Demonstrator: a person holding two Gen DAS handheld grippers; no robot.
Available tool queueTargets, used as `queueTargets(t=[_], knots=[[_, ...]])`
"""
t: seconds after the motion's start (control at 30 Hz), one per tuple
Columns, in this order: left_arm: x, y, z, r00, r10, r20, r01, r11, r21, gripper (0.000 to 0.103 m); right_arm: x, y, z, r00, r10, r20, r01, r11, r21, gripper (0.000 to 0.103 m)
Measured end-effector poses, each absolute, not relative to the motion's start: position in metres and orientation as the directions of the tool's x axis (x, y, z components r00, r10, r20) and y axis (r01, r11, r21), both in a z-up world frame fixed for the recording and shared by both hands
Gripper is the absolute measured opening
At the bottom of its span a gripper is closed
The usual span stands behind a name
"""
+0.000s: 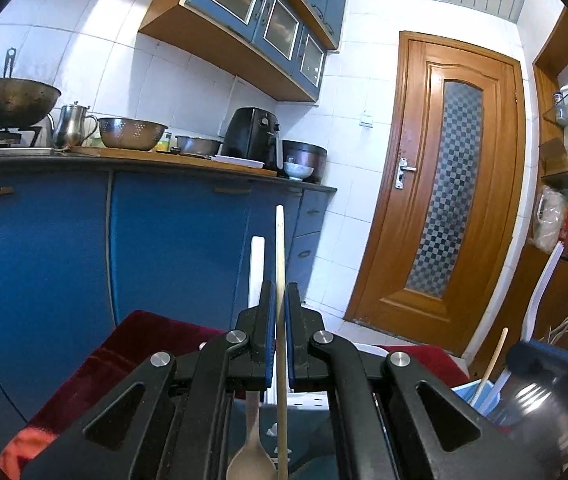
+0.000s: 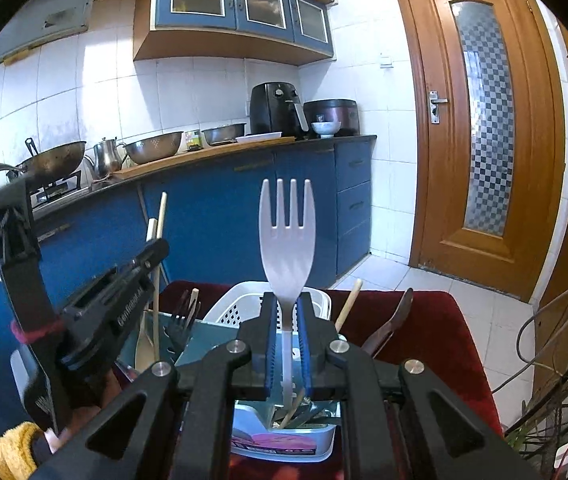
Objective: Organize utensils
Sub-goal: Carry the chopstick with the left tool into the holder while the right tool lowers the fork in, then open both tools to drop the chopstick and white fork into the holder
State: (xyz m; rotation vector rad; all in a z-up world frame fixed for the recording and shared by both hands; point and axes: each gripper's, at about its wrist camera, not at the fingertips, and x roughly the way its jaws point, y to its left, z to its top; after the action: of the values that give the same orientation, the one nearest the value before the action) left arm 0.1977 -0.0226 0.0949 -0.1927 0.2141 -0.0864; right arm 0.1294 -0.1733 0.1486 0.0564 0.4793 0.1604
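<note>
The left gripper [image 1: 280, 332] has its jaws nearly closed on a thin wooden chopstick [image 1: 280, 248], which stands upright with most of its length above the jaws. The right gripper [image 2: 287, 332] has its jaws closed on the narrow handle of a white plastic fork [image 2: 287, 240], tines up. Both utensils are held above a clutter of containers on a red cloth [image 2: 436, 320]: a white perforated basket [image 2: 232, 308] and a light blue bin [image 2: 284, 440] already holding utensils. Risks: the chopstick is gripped at a single narrow contact, so it can pivot or slide down through the jaws if pressure eases. The fork handle is slim and smooth and can twist, swinging the tines sideways. The two grippers work close together, so a careless lowering can knock one tool against the other, or strike the wooden spoon [image 1: 252, 456] and the standing sticks and tip them out.
</note>
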Motion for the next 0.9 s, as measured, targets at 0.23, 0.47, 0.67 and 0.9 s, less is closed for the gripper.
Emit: queueTargets(t=[0.23, 0.47, 0.67, 0.9], knots=[[0.193, -0.029, 0.094, 0.977, -0.093, -0.194, 0.061, 0.985, -0.162, 0.003, 0.137, -0.174, 0.15, 0.865, 0.172, -0.471, -0.147, 0.985, 0.09, 0.012], [0.189, -0.029, 0.092, 0.963, -0.122, -0.241, 0.084, 0.983, -0.162, 0.003, 0.135, -0.173, 0.151, 0.855, 0.192, -0.481, -0.161, 0.981, 0.105, 0.016], [0.177, -0.029, 0.097, 0.96, -0.143, -0.242, 0.108, 0.982, -0.154, 0.024, 0.129, -0.176, 0.158, 0.859, 0.211, -0.466, -0.166, 0.977, 0.137, 0.026], [0.155, -0.03, 0.11, 0.953, -0.166, -0.255, 0.133, 0.981, -0.142, 0.029, 0.114, -0.175, 0.171, 0.873, 0.218, -0.437, -0.164, 0.974, 0.157, 0.031]])
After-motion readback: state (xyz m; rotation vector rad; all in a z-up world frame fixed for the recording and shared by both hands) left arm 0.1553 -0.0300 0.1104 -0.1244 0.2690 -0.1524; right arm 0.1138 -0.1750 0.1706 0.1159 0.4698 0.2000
